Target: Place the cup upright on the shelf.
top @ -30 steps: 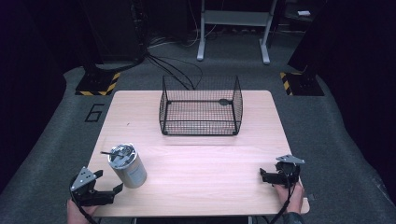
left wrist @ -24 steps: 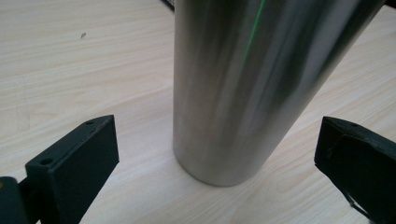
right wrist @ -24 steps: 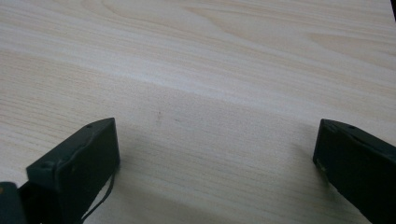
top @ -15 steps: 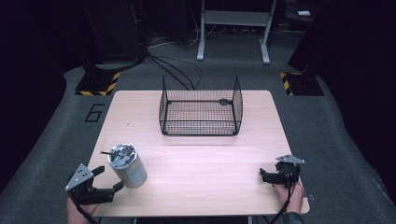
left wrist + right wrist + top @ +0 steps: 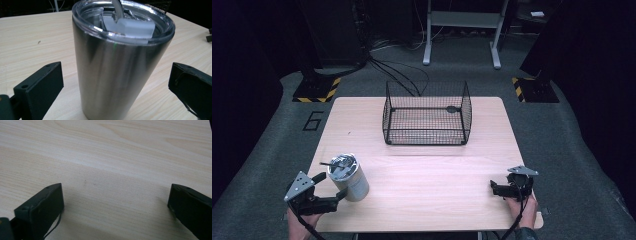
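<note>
- The counter (image 5: 427,175) is a light wood-grain top with rounded corners, standing on a grey floor (image 5: 592,165).
- A black wire basket (image 5: 427,114) stands on the far middle of the counter, open at the top.
- A steel tumbler (image 5: 348,176) with a clear lid stands upright near the front left corner, well apart from the basket.
- The front right part of the counter shows bare wood grain.

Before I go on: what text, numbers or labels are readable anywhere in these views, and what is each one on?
"6": painted in dark on the grey floor, left of the table.
Tumbler: no brand or label on the steel side seen here.
Wire basket: no readable text.
</note>
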